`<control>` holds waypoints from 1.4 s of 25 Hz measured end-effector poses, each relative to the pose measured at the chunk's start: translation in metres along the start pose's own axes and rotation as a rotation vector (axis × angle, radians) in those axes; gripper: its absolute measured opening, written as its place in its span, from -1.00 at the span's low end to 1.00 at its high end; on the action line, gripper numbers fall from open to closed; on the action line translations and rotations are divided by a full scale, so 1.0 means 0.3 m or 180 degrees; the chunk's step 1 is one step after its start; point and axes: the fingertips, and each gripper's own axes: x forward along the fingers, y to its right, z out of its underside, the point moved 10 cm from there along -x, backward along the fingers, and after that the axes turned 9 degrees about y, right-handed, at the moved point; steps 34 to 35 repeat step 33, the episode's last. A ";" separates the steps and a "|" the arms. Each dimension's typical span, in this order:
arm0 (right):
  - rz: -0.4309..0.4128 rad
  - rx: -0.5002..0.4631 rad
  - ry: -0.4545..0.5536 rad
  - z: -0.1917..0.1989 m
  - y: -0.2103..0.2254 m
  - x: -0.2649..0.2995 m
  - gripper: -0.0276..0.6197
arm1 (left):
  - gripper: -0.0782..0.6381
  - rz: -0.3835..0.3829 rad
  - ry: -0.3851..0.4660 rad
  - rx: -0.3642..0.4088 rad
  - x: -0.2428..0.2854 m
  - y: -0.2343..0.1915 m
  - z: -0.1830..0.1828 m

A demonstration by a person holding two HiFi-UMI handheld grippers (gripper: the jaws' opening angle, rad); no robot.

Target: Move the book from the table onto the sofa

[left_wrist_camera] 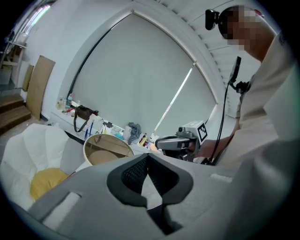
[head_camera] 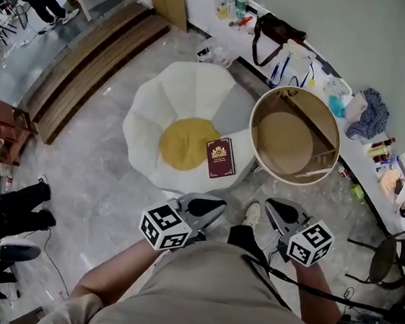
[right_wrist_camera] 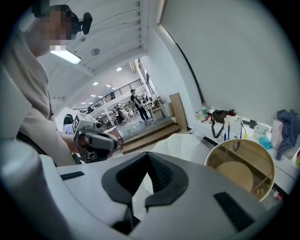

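Observation:
A dark red book (head_camera: pixel 220 157) lies flat on the seat of the white petal-shaped sofa (head_camera: pixel 150 108), against the right edge of its yellow cushion (head_camera: pixel 186 143). The round wooden table (head_camera: pixel 252 138) stands just right of the sofa, and nothing shows on its top. My left gripper (head_camera: pixel 210 206) and right gripper (head_camera: pixel 278 211) are held up close to my body, well short of the book. Both are shut with nothing between the jaws. In the left gripper view the left gripper (left_wrist_camera: pixel 147 157) points over the table (left_wrist_camera: pixel 93 140). In the right gripper view the right gripper (right_wrist_camera: pixel 147 158) does the same.
A white counter (head_camera: pixel 349 149) along the far wall carries a black bag (head_camera: pixel 274 31), bottles and a blue cloth (head_camera: pixel 368 113). A black stool (head_camera: pixel 395 256) stands at the right. Wooden steps (head_camera: pixel 91 58) and a small wooden stand (head_camera: pixel 2 131) are at the left, with people nearby.

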 end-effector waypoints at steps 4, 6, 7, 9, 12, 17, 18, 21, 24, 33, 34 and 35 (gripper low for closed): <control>0.0040 -0.0068 0.0073 -0.015 -0.073 -0.027 -0.88 | -0.76 -0.0019 0.0034 0.0101 -0.074 0.037 -0.001; 0.0051 -0.0128 0.0104 -0.026 -0.107 -0.028 -0.88 | -0.76 -0.0040 0.0050 0.0145 -0.109 0.033 -0.003; 0.0056 -0.0150 0.0108 -0.027 -0.122 -0.027 -0.88 | -0.76 -0.0048 0.0059 0.0158 -0.126 0.031 -0.002; 0.0069 -0.0166 0.0110 -0.020 -0.148 -0.021 -0.88 | -0.76 -0.0063 0.0077 0.0176 -0.157 0.024 0.003; 0.0087 -0.0155 0.0107 -0.002 -0.190 0.000 -0.88 | -0.76 -0.0080 0.0110 0.0194 -0.199 0.007 0.013; 0.0061 -0.0216 0.0047 0.020 -0.283 0.051 -0.88 | -0.76 -0.0072 0.0145 0.0144 -0.281 -0.008 0.048; 0.0058 -0.0231 0.0033 0.024 -0.296 0.061 -0.88 | -0.76 -0.0067 0.0143 0.0140 -0.294 -0.010 0.059; 0.0059 -0.0245 0.0008 0.032 -0.329 0.084 -0.88 | -0.76 -0.0054 0.0142 0.0111 -0.329 -0.013 0.087; 0.0048 -0.0255 -0.0025 0.046 -0.359 0.111 -0.88 | -0.76 -0.0055 0.0148 0.0065 -0.366 -0.021 0.120; -0.0049 -0.0329 -0.0143 0.048 -0.388 0.230 -0.88 | -0.76 -0.0171 0.0178 -0.0054 -0.450 -0.108 0.171; -0.0049 -0.0329 -0.0143 0.048 -0.388 0.230 -0.88 | -0.76 -0.0171 0.0178 -0.0054 -0.450 -0.108 0.171; -0.0049 -0.0329 -0.0143 0.048 -0.388 0.230 -0.88 | -0.76 -0.0171 0.0178 -0.0054 -0.450 -0.108 0.171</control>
